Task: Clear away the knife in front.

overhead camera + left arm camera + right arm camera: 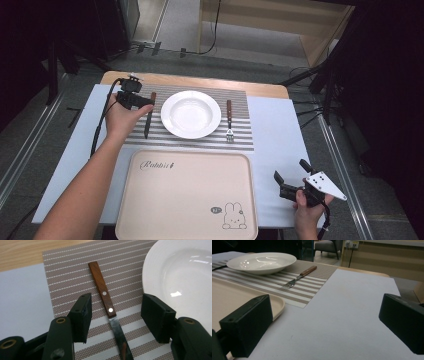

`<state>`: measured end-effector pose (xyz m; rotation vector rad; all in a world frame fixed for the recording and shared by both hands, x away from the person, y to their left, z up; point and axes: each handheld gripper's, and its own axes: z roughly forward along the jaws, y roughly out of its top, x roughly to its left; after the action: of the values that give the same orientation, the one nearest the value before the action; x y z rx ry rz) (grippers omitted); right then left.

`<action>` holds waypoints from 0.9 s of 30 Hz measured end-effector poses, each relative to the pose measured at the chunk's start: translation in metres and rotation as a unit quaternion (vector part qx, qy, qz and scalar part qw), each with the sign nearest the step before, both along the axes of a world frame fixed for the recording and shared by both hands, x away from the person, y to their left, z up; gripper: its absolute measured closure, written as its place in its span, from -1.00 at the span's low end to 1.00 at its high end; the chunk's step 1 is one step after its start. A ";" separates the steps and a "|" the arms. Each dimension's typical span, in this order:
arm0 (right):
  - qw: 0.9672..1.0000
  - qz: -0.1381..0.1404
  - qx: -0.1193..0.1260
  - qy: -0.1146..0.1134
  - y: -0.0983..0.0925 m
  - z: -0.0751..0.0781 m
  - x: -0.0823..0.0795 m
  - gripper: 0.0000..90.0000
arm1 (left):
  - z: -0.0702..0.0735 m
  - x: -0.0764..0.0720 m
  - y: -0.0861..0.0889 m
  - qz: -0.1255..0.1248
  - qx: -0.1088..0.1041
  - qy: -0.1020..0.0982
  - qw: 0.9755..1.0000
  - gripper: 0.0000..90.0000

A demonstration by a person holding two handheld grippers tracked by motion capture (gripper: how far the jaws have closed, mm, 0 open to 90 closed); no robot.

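Note:
A knife (149,116) with a brown wooden handle lies on the striped placemat (239,141), just left of the white plate (190,114). My left gripper (143,103) hovers low over it. In the left gripper view its jaws stand apart on either side of the knife (103,291), near where handle meets blade, and the pads do not touch it; the gripper (116,315) is open. My right gripper (290,170) rests open over the bare white table at the front right, with nothing between its jaws (324,322).
A fork (229,122) with a wooden handle lies right of the plate. A beige tray (187,195) with a rabbit print sits in front of the placemat. The plate's rim (150,272) is close to the left gripper's right-hand jaw.

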<state>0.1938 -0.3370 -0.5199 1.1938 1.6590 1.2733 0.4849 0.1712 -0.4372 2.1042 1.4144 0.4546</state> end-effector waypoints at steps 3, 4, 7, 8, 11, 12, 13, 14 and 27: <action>1.000 0.000 0.000 0.000 0.000 0.000 0.000 -1.00 | -0.003 0.006 -0.002 0.004 0.014 0.017 1.000 -0.04; 1.000 0.000 0.000 0.000 0.000 0.000 0.000 -1.00 | -0.004 0.008 -0.002 0.006 0.011 0.021 1.000 -0.03; 1.000 0.001 0.001 0.001 0.000 0.000 0.000 -1.00 | -0.006 0.013 -0.002 0.014 0.010 0.029 0.999 0.03; 1.000 0.000 0.001 0.001 0.000 0.000 0.000 -1.00 | -0.007 0.015 -0.003 0.013 0.012 0.032 0.999 0.04; 1.000 0.001 0.001 0.001 0.000 0.000 0.000 -1.00 | -0.010 0.019 -0.006 0.012 0.018 0.046 0.999 0.11; 1.000 0.001 0.001 0.001 0.000 0.000 0.000 -1.00 | -0.012 0.020 -0.007 0.014 0.025 0.051 0.998 0.14; 1.000 0.001 0.001 0.001 0.000 0.000 0.000 -1.00 | -0.013 0.022 -0.008 0.012 0.028 0.054 0.998 0.14; 1.000 0.001 0.001 0.001 0.000 0.000 0.000 -1.00 | -0.014 0.023 -0.009 0.014 0.028 0.056 0.998 0.15; 1.000 0.001 0.001 0.002 0.000 0.000 0.000 -1.00 | -0.030 0.034 -0.016 0.015 0.047 0.080 0.996 0.32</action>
<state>0.1938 -0.3372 -0.5201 1.1961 1.6619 1.2750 0.5190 0.1556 -0.4675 2.2399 1.5444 0.3773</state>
